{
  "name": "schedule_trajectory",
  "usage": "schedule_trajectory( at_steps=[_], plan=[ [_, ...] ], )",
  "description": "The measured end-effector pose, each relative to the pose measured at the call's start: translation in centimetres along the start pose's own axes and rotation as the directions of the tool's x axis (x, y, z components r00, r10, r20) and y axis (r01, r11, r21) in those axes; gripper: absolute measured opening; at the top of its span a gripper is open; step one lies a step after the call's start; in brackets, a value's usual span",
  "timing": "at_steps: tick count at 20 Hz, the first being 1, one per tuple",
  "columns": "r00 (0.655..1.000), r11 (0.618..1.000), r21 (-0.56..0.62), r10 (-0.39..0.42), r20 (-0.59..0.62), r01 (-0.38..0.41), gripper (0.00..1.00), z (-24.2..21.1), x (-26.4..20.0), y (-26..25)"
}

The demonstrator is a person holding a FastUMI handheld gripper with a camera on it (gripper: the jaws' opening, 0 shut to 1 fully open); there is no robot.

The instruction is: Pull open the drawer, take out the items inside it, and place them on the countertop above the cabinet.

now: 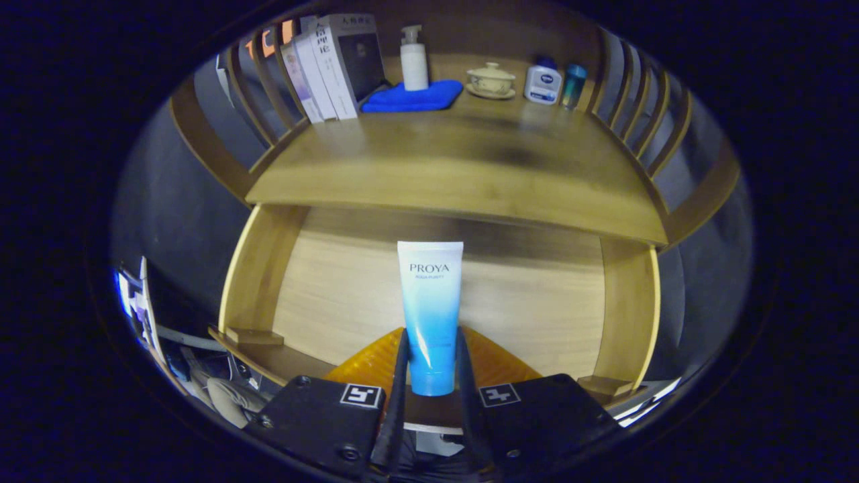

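A: Where is the tube (pixel 430 315), and which way does it run?

B: It sits low in the middle of the frame, held over the open drawer (pixel 443 302). Its long axis runs straight up the picture. The flat white crimped end points up toward the countertop (pixel 456 168), and the blue end points down between the fingers.

A: What are the tongs doing?

B: The gripper (pixel 431 365) is clamped on the tube's lower blue part. One dark finger (pixel 400 376) presses its left side, and the other presses its right side.

A: What lies under it?

B: Something orange and ribbed (pixel 366 365) shows on both sides of the fingers at the drawer's near end. I cannot tell what it is. The drawer's pale wooden bottom spreads behind the tube.

A: And above?

B: The countertop fills the upper half, with slatted rails on either side. At its back, from upper left to upper right: leaning books (pixel 332 67), a blue cloth (pixel 413 97) with a white pump bottle (pixel 413 60) on it, a lidded cup on a saucer (pixel 491 80), a small white bottle (pixel 542 82), and a teal can (pixel 574 86).
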State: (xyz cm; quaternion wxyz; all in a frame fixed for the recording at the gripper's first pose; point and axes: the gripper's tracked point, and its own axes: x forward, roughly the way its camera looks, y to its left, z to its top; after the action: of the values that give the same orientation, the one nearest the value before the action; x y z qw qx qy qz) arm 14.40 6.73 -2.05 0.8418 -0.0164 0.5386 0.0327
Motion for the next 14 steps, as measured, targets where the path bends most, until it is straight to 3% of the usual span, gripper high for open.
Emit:
schedule_trajectory(
  at_steps=[7,14],
  plan=[
    [0.998,0.998,0.067,-0.023,0.065,0.018,0.39,6.7,-1.3,-1.0],
    [0.995,0.991,0.116,-0.072,0.066,0.064,0.39,13.3,0.2,-2.3]
  ],
)
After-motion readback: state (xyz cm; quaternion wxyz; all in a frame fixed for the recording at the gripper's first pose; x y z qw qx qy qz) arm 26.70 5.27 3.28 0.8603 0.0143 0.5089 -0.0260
